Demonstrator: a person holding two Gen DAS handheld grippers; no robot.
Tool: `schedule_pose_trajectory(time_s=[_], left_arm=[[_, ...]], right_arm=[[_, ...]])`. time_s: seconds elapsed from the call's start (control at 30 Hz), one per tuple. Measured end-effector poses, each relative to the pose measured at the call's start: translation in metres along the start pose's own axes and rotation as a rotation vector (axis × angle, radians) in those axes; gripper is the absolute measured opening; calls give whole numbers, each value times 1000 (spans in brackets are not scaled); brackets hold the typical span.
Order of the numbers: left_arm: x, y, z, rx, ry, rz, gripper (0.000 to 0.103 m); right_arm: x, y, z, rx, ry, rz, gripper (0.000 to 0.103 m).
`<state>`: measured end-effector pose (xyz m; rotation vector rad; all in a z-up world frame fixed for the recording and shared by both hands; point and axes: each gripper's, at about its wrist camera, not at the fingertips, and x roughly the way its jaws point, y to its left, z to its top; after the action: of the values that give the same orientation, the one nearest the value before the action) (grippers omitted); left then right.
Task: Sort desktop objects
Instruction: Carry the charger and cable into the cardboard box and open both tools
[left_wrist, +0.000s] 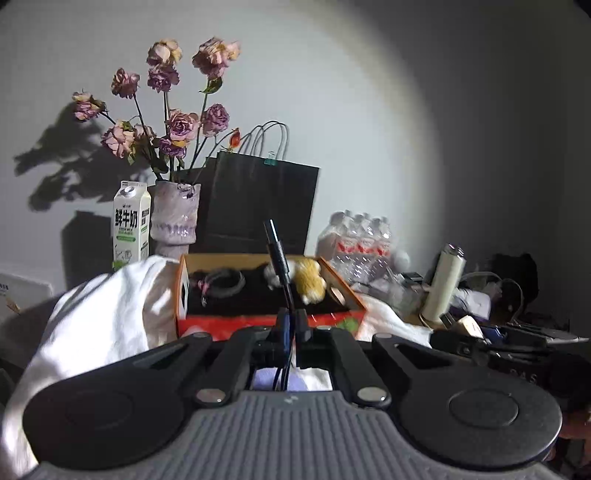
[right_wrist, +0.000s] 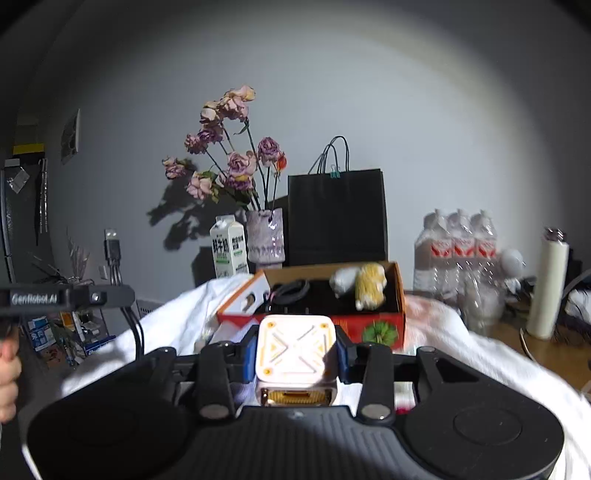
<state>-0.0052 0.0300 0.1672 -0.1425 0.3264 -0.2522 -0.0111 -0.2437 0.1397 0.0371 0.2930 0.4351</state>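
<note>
My left gripper (left_wrist: 291, 326) is shut on a black USB cable (left_wrist: 277, 254), whose plug sticks up in front of the orange cardboard box (left_wrist: 266, 326). The box holds a black ring-shaped strap (left_wrist: 225, 282) and a yellow-and-white plush toy (left_wrist: 306, 278). My right gripper (right_wrist: 297, 350) is shut on a white cube-shaped charger with orange marks (right_wrist: 297, 349), just in front of the same box (right_wrist: 373, 325). The left gripper with the cable (right_wrist: 112, 251) shows at the left of the right wrist view.
A white cloth (left_wrist: 110, 314) lies around the box. Behind stand a milk carton (left_wrist: 131, 225), a vase of dried roses (left_wrist: 175, 216), a black paper bag (left_wrist: 258, 206) and a pack of water bottles (left_wrist: 358, 243). A white flask (left_wrist: 443, 280) and clutter lie right.
</note>
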Motion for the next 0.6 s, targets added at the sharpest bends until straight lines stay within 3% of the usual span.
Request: schedule_pose_trajectory(time_s=[0.13,0.37,0.6], left_arm=[[69,26,47,-18,87,-27,3],[191,69,101,-107,191,13,3],[299,76,104,-133,329,0,3]], right_arm=[[56,-14,40,-16,10,19,38],[179,-31,86,-15,110,20,38],[303,-53,79,23,285,-47,38]])
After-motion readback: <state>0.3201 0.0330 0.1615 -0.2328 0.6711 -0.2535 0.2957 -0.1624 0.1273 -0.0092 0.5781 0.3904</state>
